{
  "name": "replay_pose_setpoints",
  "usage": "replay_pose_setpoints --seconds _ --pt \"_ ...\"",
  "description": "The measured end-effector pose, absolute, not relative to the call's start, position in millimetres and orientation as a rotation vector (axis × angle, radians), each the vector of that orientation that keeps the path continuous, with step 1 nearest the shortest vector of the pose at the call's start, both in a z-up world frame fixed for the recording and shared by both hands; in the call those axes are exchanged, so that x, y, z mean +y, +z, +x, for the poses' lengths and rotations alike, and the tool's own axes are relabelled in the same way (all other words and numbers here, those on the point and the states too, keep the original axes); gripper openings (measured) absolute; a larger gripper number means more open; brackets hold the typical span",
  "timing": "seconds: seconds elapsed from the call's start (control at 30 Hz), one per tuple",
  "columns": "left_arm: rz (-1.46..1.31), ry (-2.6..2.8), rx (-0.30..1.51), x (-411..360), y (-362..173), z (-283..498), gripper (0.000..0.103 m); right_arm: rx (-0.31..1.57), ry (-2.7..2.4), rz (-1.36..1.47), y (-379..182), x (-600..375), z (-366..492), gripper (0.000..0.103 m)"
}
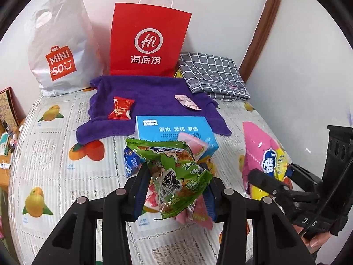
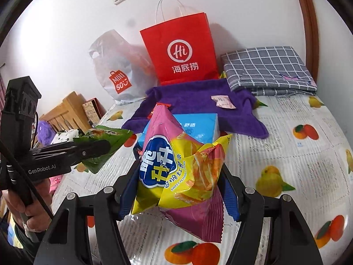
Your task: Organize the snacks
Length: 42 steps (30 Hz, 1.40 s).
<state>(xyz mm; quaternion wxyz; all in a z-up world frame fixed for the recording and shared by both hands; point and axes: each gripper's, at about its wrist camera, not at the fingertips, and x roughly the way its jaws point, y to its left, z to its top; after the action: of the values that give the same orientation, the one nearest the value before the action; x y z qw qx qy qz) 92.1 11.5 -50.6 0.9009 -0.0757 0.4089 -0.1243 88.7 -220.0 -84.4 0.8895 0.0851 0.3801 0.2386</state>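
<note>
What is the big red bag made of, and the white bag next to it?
The tall red bag with twisted white handles looks like matte paper: stiff, flat sides and sharp folded edges. The crinkly white Miniso bag looks like thin, shiny plastic: soft wrinkles, glossy highlights and a punched-out handle hole.

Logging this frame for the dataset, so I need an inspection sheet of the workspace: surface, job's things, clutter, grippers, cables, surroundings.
Surface: fruit-print tablecloth, with a purple towel spread at the back.
Job's things: green snack packet; pink-and-yellow chip bag; red candy packet and pale wrapper on the towel; blue tissue box.
Clutter: folded grey checked cloth.
Grippers: left gripper shut on the green packet; right gripper shut on the chip bag.
Cables: black cable by the left gripper.
Surroundings: red paper bag, white Miniso bag, white wall.
</note>
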Motion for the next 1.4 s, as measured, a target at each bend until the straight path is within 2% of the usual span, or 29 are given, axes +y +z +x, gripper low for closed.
replay_pose_setpoints --seconds 1.4 --pt "-0.201 -0.252 0.814 33 -48 159 0.042 0.78 0.499 0.134 -75 -188 176 0.066"
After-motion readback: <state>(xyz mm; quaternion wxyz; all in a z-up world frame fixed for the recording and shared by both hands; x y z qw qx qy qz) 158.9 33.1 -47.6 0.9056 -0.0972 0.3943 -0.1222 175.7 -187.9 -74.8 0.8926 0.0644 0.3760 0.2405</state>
